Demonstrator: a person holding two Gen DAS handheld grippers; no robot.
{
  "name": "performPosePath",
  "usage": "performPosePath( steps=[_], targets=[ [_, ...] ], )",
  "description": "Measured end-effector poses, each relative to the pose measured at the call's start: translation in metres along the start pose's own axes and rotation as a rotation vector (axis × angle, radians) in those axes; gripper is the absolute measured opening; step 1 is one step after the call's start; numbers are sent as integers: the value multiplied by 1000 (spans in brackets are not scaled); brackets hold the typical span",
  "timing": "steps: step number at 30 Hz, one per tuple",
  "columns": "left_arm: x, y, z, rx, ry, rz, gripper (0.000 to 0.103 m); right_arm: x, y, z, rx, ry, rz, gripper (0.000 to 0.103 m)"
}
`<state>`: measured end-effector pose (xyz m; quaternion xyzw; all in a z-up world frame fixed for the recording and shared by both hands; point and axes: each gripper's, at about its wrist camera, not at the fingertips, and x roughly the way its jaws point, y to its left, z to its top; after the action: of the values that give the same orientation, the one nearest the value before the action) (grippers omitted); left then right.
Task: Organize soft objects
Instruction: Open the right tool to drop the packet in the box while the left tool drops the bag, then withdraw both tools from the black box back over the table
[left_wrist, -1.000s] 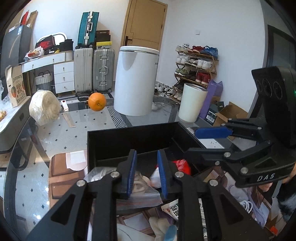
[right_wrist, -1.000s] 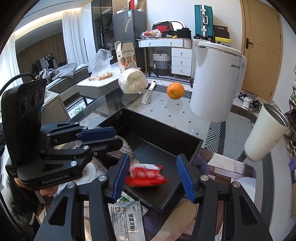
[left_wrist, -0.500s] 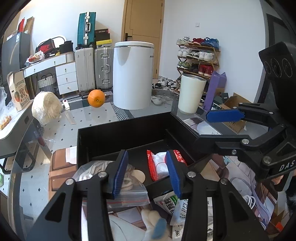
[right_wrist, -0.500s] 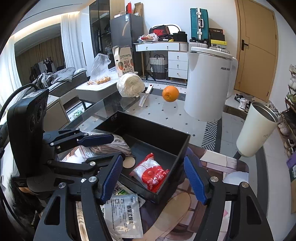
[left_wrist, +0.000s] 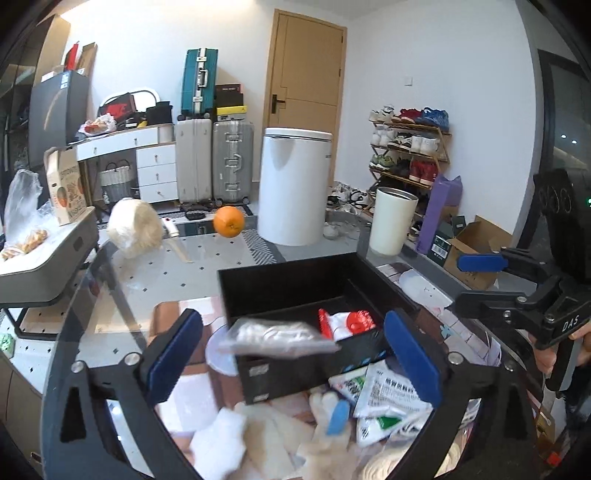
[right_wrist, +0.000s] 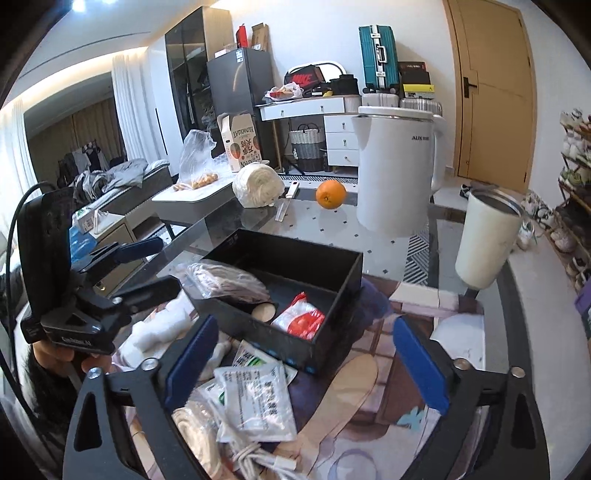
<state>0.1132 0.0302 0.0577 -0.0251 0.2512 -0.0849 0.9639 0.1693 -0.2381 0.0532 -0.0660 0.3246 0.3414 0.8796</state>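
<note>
Two packets sit in the black box (right_wrist: 334, 275); white sachets (right_wrist: 258, 402) wait outside, both claws (left_wrist: 291, 360) (right_wrist: 304, 363) spread empty.

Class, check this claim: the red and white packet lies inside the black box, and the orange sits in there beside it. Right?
Not quite. The red and white packet does lie inside the black box, but the orange sits on the glass table beyond the box, as the right wrist view shows.

A lived-in home is indicated by suitcases (left_wrist: 214, 162) stacked at 12 o'clock beside a wooden door (left_wrist: 306, 74), a shoe rack (left_wrist: 410, 147) seen at 2 o'clock, and a white dresser (right_wrist: 317, 122) and fridge (right_wrist: 236, 96) at 11 o'clock.
</note>
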Motion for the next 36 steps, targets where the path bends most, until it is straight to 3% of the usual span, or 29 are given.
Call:
performPosePath(
  steps=[16, 36],
  targets=[
    [-34, 14, -31, -17, 30, 107, 103, -20, 17, -41, 10, 33, 13, 102],
    [-28, -1, -71, 7, 122, 78, 103, -15, 9, -96, -40, 165, -48, 102]
  ],
)
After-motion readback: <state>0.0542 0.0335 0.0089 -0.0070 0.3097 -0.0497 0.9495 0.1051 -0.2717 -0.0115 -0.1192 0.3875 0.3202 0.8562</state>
